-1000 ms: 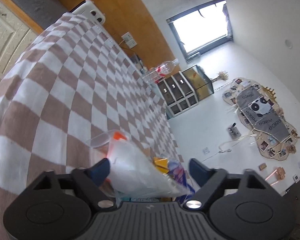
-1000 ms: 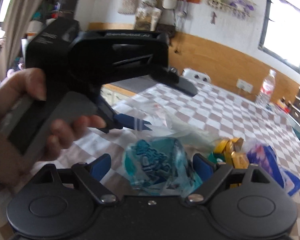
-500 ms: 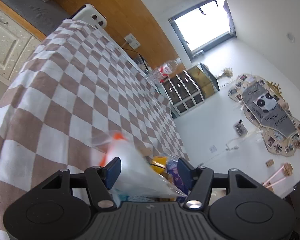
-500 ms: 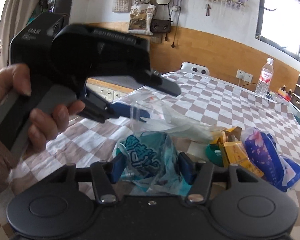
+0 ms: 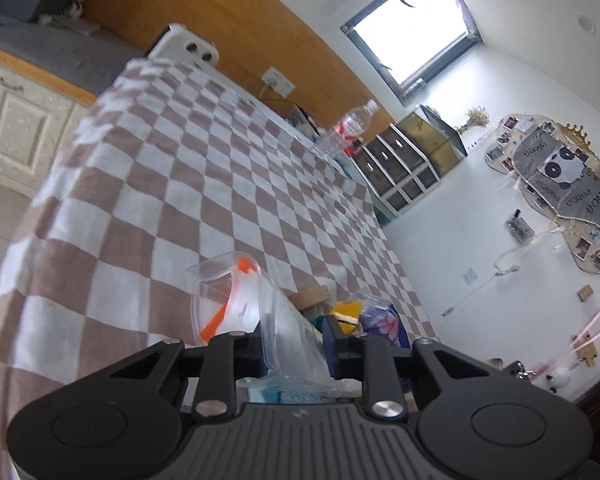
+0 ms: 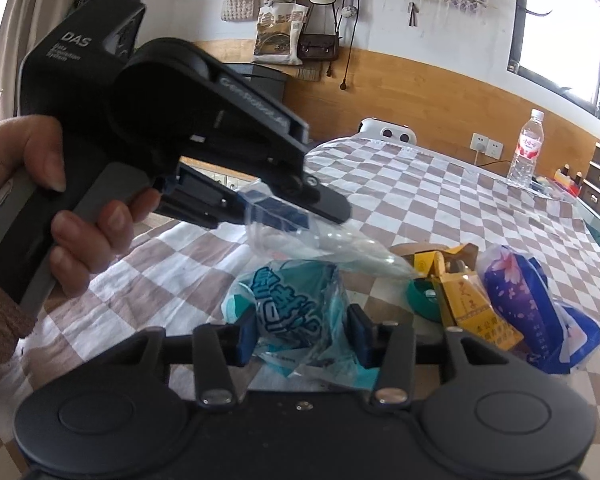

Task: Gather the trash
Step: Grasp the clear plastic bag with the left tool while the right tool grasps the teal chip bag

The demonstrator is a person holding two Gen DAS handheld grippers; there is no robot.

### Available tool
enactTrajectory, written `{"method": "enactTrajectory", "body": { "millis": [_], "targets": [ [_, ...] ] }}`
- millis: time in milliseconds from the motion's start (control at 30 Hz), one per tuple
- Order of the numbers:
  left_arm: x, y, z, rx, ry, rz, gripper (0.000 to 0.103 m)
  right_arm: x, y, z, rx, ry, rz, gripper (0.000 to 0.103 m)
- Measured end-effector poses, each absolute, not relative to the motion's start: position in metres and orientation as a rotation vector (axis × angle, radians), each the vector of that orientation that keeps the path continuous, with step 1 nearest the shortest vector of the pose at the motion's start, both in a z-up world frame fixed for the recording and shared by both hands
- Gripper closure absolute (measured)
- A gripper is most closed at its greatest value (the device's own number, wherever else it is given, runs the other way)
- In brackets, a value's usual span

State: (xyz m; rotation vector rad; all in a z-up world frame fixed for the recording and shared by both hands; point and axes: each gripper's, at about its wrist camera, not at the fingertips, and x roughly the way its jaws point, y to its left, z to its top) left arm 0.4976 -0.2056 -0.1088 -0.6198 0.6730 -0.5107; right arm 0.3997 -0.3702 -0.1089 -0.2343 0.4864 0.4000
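Plastic is what I have in both grippers. My left gripper (image 5: 296,344) has just been closing and now pinches the clear bag (image 5: 284,332), whose orange-trimmed mouth (image 5: 228,296) stands up just ahead of the fingertips. My right gripper (image 6: 302,338) has also just been closing, and its pads press on the teal wrapper (image 6: 288,312) sitting directly between them, low against the checkered desk (image 6: 420,200).

Seen from the right gripper, the left one hangs just above and to the left, with the clear bag trailing from its fingers down over the wrapper. To the right of the wrapper lie a yellow carton (image 6: 464,304), a small green lid (image 6: 420,296) and a blue flowered packet (image 6: 528,308), all close together. A water bottle (image 6: 526,148) stands well beyond, at the far end of the desk.

I judge everything here to be very light and soft. The wrapper is crinkly film, likely slippery and easily squashed, so a grip across its bunched middle should hold better than one on a loose edge. The bag is limp and will collapse unless I keep hold near its stiffer rim to keep the mouth open for dropping trash in.
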Motion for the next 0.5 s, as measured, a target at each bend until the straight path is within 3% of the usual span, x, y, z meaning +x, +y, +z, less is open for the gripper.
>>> {"method": "enactTrajectory", "body": {
  "millis": [500],
  "targets": [
    [0.44, -0.186, -0.059, -0.308, 0.461, -0.362, 0.082, 0.399, -0.402, -0.095, -0.039, 0.418, 0.278, 0.06]
  ]
}}
